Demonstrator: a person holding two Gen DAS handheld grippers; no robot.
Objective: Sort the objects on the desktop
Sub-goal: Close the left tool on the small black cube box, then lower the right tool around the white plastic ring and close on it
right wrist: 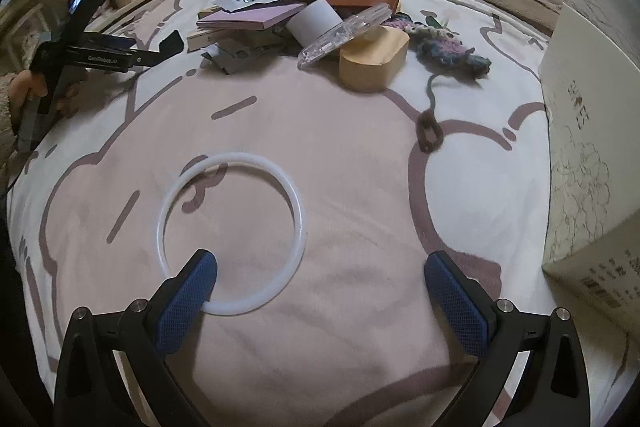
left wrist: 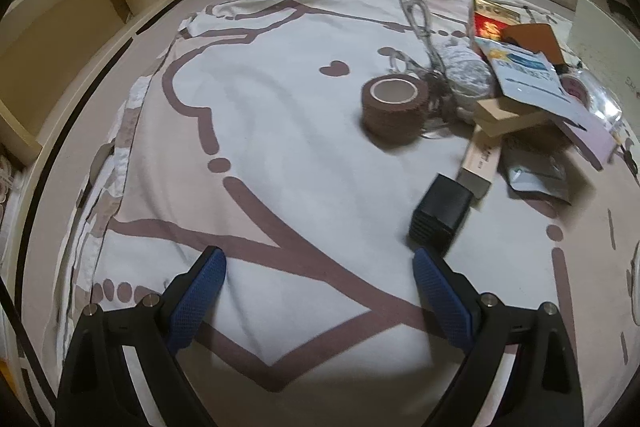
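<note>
White silicone, or something like it, forms the thin ring point(right wrist: 233, 233) that lies flat on the patterned bedsheet point(right wrist: 360, 187), just ahead of the right gripper point(right wrist: 320, 267). That gripper is held wide open and nothing is gripped; its left fingertip point(right wrist: 196, 279) is seen over the near edge of the ring, though contact cannot be confirmed. The left gripper point(left wrist: 318, 267) is likewise spread wide and empty, with a small black box point(left wrist: 438, 213) just beyond its right fingertip point(left wrist: 434, 275).

The remaining objects are heaped at the far side of the sheet: a brown tape roll point(left wrist: 394, 103) standing apart from the heap, a wooden box point(right wrist: 374, 57), a clear plastic case point(right wrist: 344, 31) propped against a white roll point(right wrist: 314, 19), a purple notebook point(right wrist: 252, 17) under foil packets, and a crocheted piece point(right wrist: 448, 47). A tall cream carton point(right wrist: 588, 155) stands at the right.

Several failures are judged likely. So thin and flat a ring may be pressed into the soft bedding rather than lifted, or sheet fabric may be pinched along with it. If it is flexible, it may fold and slip out when squeezed. The heap is loosely stacked, so the propped case may be tipped if a neighbour is pulled. The black box may be nudged away if the left fingertips are closed off-centre.
</note>
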